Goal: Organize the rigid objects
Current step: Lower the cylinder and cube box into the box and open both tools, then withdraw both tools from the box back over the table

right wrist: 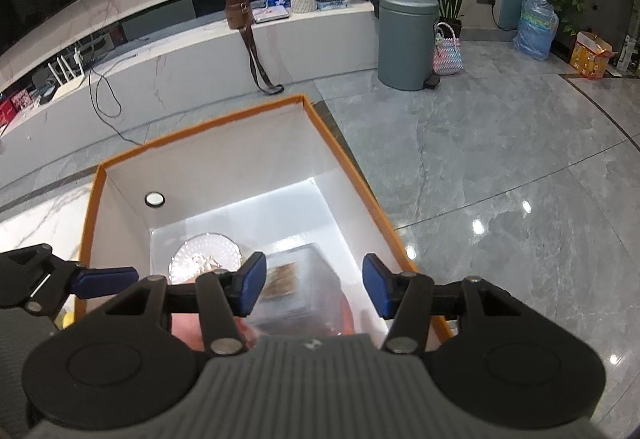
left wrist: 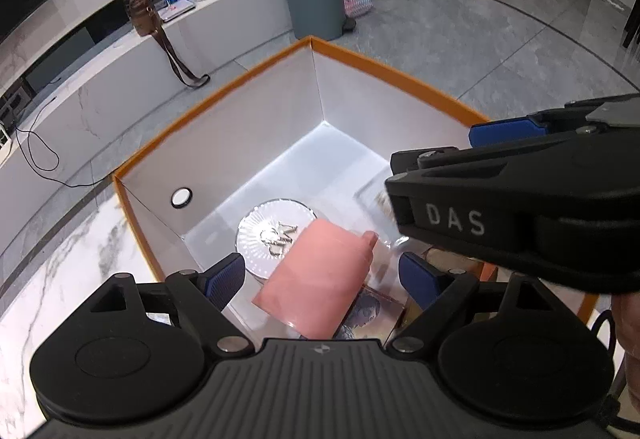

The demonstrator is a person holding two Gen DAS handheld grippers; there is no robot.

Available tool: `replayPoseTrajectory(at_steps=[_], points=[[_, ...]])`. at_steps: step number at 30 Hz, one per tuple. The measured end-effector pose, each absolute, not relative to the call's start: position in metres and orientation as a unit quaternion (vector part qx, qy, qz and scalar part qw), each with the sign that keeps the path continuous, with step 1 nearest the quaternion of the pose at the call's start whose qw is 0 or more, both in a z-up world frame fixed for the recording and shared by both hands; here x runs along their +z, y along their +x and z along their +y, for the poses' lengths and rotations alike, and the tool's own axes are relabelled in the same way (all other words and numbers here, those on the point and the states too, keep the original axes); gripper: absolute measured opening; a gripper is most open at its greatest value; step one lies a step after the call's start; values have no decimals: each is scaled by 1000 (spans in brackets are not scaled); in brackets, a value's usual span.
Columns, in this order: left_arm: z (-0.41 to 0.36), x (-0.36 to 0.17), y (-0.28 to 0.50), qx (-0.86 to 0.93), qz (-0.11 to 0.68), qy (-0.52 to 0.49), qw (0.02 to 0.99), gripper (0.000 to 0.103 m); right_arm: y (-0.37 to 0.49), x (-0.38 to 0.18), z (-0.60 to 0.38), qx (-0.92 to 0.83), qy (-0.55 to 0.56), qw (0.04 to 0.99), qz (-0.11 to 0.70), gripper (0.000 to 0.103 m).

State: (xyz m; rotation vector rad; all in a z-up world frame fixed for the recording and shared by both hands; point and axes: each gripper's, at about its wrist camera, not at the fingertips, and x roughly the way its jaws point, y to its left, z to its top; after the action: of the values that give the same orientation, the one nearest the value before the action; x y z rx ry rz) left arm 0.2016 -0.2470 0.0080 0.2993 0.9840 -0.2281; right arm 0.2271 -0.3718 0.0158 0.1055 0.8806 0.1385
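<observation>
Left gripper (left wrist: 322, 277) is hanging released over the pink rectangular card (left wrist: 320, 279) in the orange-rimmed white box (left wrist: 224, 91); right gripper (right wrist: 314, 287), part-open, is gripping nothing. Retreat toward 12 o'clock, clearing the rim.

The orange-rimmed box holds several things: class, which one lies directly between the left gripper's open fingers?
The pink card, flat and tilted across the box floor. The round silver disc lies farther in, partly under it; the clear case sits to the right.

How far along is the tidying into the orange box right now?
Done: a silver disc, pink box and clear case lie inside the orange-rimmed box. In hand: nothing; left gripper and right gripper are open. Anything left lies out of view.
</observation>
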Motion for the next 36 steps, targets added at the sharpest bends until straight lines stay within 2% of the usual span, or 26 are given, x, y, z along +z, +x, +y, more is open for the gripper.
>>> replayPoseTrajectory(at_steps=[18, 36], points=[[-219, 38, 191, -106, 448, 108, 881, 102, 213, 49, -380, 61, 77, 917, 387, 53], [-147, 63, 176, -84, 423, 72, 899, 102, 204, 57, -365, 79, 63, 920, 377, 54]])
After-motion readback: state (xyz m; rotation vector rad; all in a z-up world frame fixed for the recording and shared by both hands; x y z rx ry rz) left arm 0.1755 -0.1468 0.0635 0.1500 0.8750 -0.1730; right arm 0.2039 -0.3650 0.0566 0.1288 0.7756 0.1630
